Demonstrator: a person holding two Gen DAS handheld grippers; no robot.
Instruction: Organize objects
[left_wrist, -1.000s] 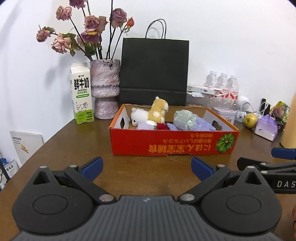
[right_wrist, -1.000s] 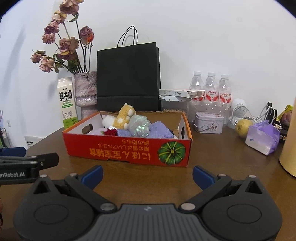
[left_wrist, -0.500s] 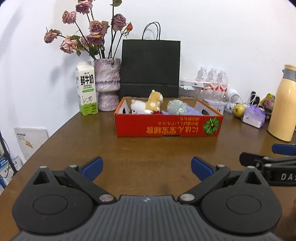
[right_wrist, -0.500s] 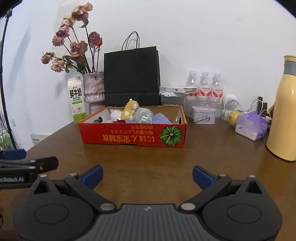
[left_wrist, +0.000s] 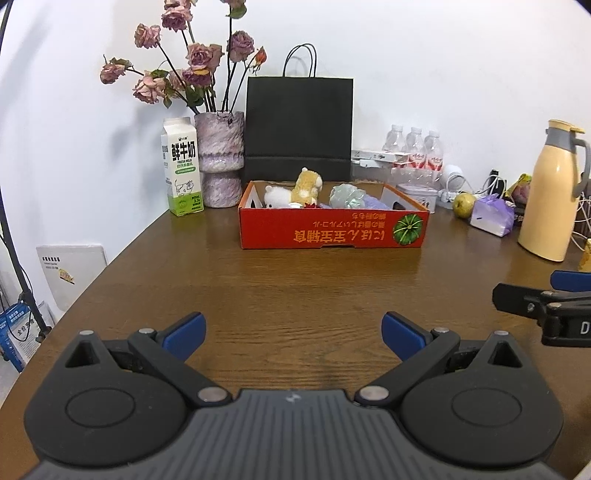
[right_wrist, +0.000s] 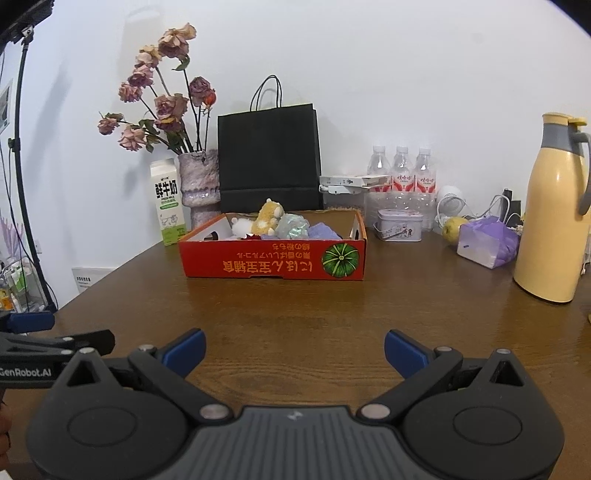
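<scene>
Both my claws spread, empty: left claw (left_wrist: 291, 328), right claw (right_wrist: 293, 347). Red box (left_wrist: 332, 230) dead ahead, well apart, long axis crosswise; neither claw clearly nearer.

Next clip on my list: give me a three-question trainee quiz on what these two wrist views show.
1. True or false: the left tongs grip a toy.
2. What stands right of the red cardboard box in the right wrist view? A) green-and-white milk carton B) tall yellow thermos jug C) black paper bag
3. Fill in: the tan plush toy lies ___ the box.

Key: 1 false, both left and right tongs are open and empty above the brown wooden table. 2 B. 3 inside.
</scene>
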